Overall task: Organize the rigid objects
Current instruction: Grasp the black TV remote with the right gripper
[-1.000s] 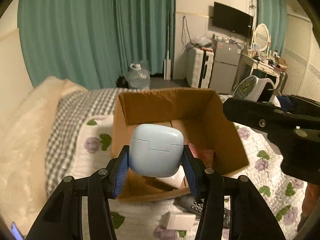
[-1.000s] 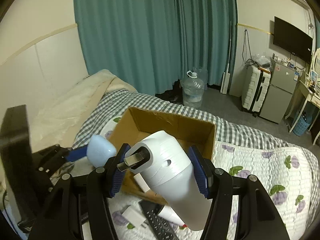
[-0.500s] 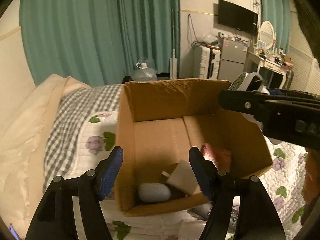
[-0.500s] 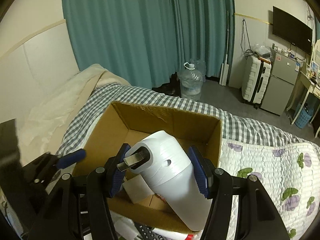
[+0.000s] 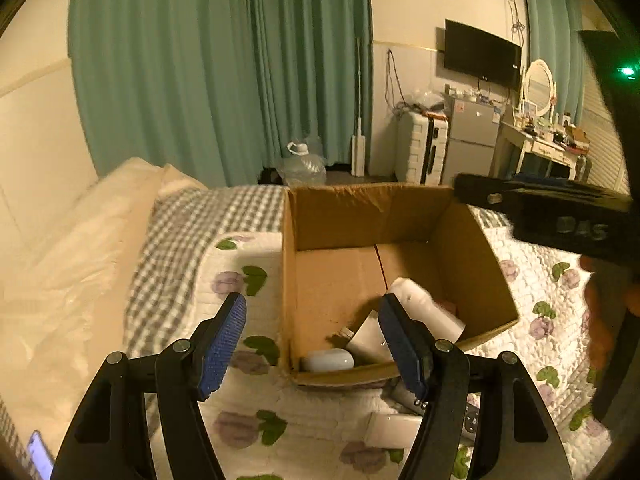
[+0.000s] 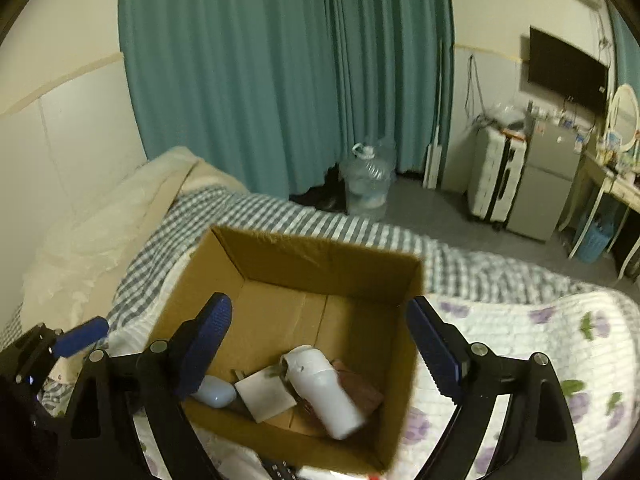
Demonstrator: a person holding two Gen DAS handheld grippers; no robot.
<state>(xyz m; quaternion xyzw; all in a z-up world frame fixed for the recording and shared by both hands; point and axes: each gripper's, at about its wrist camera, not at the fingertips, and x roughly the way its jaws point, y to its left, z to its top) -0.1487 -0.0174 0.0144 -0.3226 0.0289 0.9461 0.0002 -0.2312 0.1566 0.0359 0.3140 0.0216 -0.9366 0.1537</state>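
Cardboard box (image 6: 320, 264) holds white bottle (image 6: 320, 392) (lying tilted), pale-blue case (image 6: 214, 395).

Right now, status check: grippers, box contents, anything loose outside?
Left gripper open, empty. Right gripper open, empty. White bottle and pale blue case lie in cardboard box. Remote on quilt outside it.

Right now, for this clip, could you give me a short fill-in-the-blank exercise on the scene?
1. The white bottle lies inside the cardboard ____.
2. Both the left tool and the right tool have their jaws ____.
3. The box sits on a ____.

Missing words: box; open; bed
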